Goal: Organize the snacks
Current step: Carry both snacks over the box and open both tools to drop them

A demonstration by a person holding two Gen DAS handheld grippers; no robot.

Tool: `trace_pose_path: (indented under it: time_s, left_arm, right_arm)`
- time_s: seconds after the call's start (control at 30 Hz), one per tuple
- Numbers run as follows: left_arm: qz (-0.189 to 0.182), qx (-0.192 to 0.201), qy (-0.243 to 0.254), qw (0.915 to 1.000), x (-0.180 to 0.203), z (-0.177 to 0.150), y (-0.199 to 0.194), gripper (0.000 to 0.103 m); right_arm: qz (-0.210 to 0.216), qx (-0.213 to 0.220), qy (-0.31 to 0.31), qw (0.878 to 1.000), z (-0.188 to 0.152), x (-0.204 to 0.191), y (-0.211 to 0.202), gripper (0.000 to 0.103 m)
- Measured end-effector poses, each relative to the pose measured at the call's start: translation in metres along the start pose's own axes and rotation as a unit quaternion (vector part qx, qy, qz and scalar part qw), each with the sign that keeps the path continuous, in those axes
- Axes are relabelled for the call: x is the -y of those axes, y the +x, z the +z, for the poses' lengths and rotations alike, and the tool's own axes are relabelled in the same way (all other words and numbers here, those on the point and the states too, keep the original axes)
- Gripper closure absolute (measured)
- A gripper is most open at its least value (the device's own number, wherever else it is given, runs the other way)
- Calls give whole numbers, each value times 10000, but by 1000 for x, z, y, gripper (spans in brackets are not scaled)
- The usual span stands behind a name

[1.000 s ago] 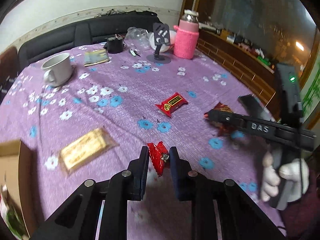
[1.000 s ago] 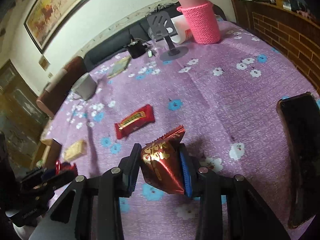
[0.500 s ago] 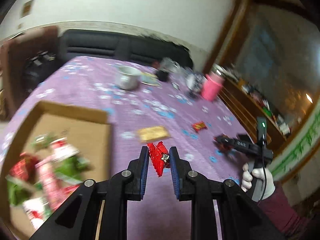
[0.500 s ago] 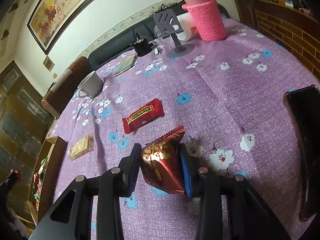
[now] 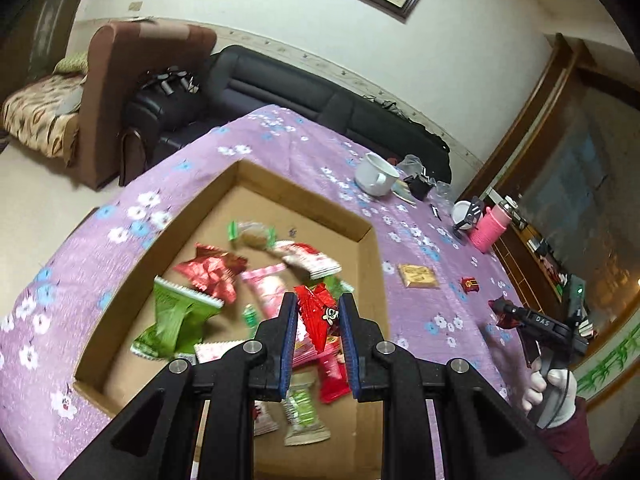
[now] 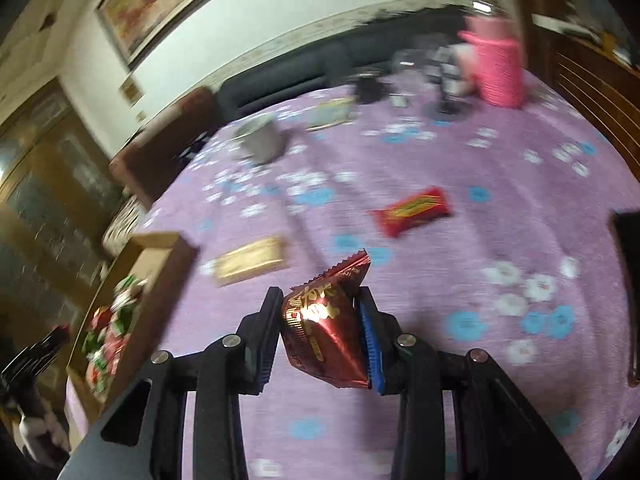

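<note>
One red snack packet [image 5: 318, 314] between left hand-held gripper [image 5: 317, 334] pads.

cardboard box [image 5: 370, 248] on tablecloth [image 5: 280, 136], holding piled snack packets [image 5: 208, 276]. right of box – flat biscuit pack [image 5: 418, 276], then small wrapped candy [image 5: 469, 284]. behind these – mug [image 5: 376, 175], farther right a flask [image 5: 490, 228]. beyond table, a sofa [image 5: 304, 92].

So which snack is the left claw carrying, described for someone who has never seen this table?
Start at the open cardboard box on the purple flowered tablecloth. Just above its pile of wrappers, the left claw is shut on a small red packet. Unlike the wrappers lying loose below, it bears a little skull-like emblem.
</note>
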State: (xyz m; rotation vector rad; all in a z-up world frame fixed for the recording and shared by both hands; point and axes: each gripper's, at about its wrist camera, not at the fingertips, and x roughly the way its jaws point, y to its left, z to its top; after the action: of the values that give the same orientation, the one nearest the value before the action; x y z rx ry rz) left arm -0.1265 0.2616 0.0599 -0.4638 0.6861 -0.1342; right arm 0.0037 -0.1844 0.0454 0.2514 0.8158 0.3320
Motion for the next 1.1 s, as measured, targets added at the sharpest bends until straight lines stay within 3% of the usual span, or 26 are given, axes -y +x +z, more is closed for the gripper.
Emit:
trace_pose_path:
  time_s: [0.3, 0.43, 0.7, 0.77, 0.83, 0.87, 1.0, 1.1]
  left_arm:
    - [118, -218, -110, 9996, -29, 7, 15, 82]
    - [226, -406, 83, 9989, -34, 18, 31, 81]
    - [102, -567, -19, 9983, -45, 29, 50, 81]
    - [15, -544, -79, 9985, -48, 30, 50, 75]
    - [-69, -454, -205, 9987, -51, 30, 45, 54]
    - [-95, -407, -253, 9988, -53, 31, 42, 50]
    - [-207, -173, -472, 9985, -59, 29, 25, 38]
    - [-239, -23, -593, 9980, -62, 27, 13, 37]
  right_arm:
    - [604, -469, -805, 9938, -7, -116, 27, 67]
    - [694, -660, -1141, 9889, -14, -159, 44, 67]
    - [706, -1019, -1930, 9733, -32, -232, 84, 67]
    - [652, -1096, -2068, 9700, -36, -241, 92, 67]
    - [616, -1164, -2146, 9678, -38, -245, 101, 67]
    - [617, -1204, -2166, 9668, -39, -246, 106, 67]
    - [450, -1326, -2326, 9624, -44, -251, 117, 67]
    - [404, -1376, -2305, 9624, -46, -249, 125, 67]
